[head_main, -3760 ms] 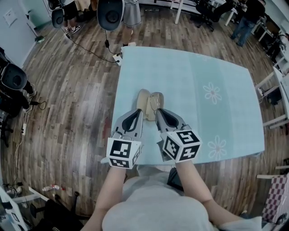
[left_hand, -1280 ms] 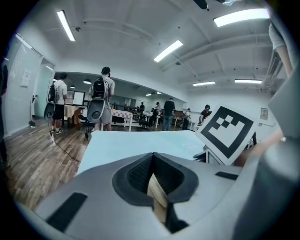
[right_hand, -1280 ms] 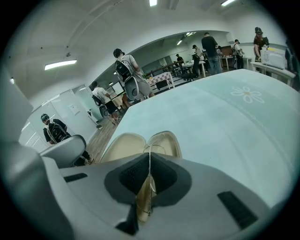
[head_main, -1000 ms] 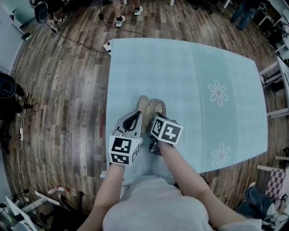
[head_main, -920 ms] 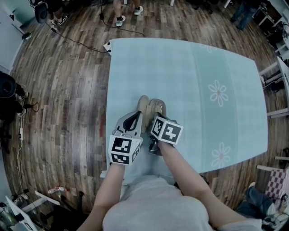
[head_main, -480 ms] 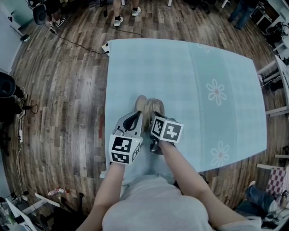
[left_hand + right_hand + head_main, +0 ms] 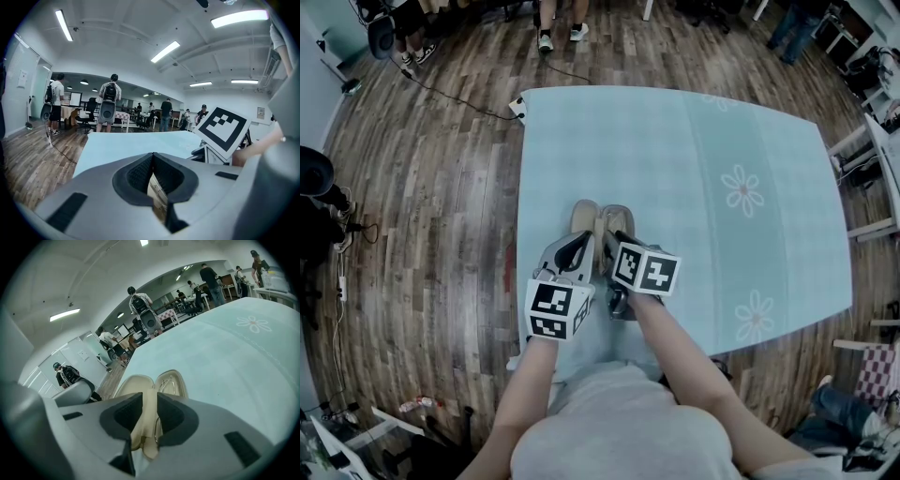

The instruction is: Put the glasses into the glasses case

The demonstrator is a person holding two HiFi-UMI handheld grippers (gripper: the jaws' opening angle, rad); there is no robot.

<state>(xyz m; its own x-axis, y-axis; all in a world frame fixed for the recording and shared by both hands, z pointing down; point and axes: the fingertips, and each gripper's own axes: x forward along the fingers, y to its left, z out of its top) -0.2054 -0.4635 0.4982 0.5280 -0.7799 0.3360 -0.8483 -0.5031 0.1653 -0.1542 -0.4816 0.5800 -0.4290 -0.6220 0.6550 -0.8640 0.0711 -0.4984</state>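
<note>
Glasses case (image 7: 584, 216) pinched by both hand-held grippers (image 7: 587, 242) (image 7: 610, 240), forearms converging.

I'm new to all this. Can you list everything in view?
Table: one, light blue cloth, mid-room.
Flower prints: two clear ones, white, on the cloth's right side.
Glasses case: one, beige, open, at the table's front-left.
Glasses: one pair, thin wire, in the case's right half.
Floor: dark wood.
Bystanders: several, far off.
Left gripper: grey, jaws shut on the case.
Right gripper: grey, jaws clamping the case's middle fold.
</note>
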